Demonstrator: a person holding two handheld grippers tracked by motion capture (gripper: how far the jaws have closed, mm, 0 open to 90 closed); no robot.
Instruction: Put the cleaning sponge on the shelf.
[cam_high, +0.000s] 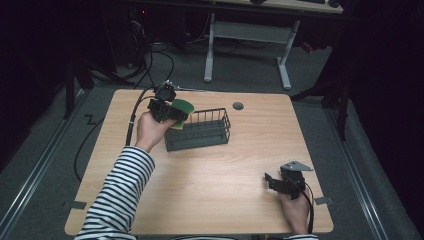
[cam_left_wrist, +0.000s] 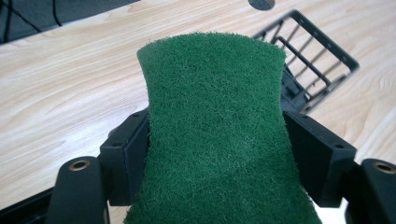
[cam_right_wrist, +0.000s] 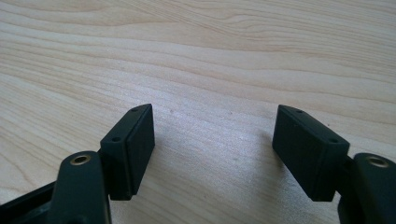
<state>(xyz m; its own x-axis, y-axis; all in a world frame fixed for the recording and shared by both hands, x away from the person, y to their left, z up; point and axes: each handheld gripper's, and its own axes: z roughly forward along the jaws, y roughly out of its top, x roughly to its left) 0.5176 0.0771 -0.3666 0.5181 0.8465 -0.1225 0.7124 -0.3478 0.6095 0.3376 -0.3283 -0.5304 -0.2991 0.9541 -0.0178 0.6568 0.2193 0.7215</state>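
A green scouring sponge (cam_left_wrist: 215, 130) with a yellow underside (cam_high: 177, 125) is pinched between the jaws of my left gripper (cam_high: 175, 114), which is shut on it and squeezes its sides inward. The gripper holds it just above the left end of a black wire basket (cam_high: 200, 131). In the left gripper view the basket (cam_left_wrist: 317, 65) lies beyond the sponge at the upper right. My right gripper (cam_high: 270, 181) rests near the table's front right corner. Its jaws stand wide open over bare wood (cam_right_wrist: 215, 140) with nothing between them.
The wooden table (cam_high: 220, 180) has a round grey cable grommet (cam_high: 238, 106) behind the basket. A black cable (cam_high: 132, 120) trails from the left gripper off the table's left side. Past the far edge is a white desk frame (cam_high: 247, 45) on the floor.
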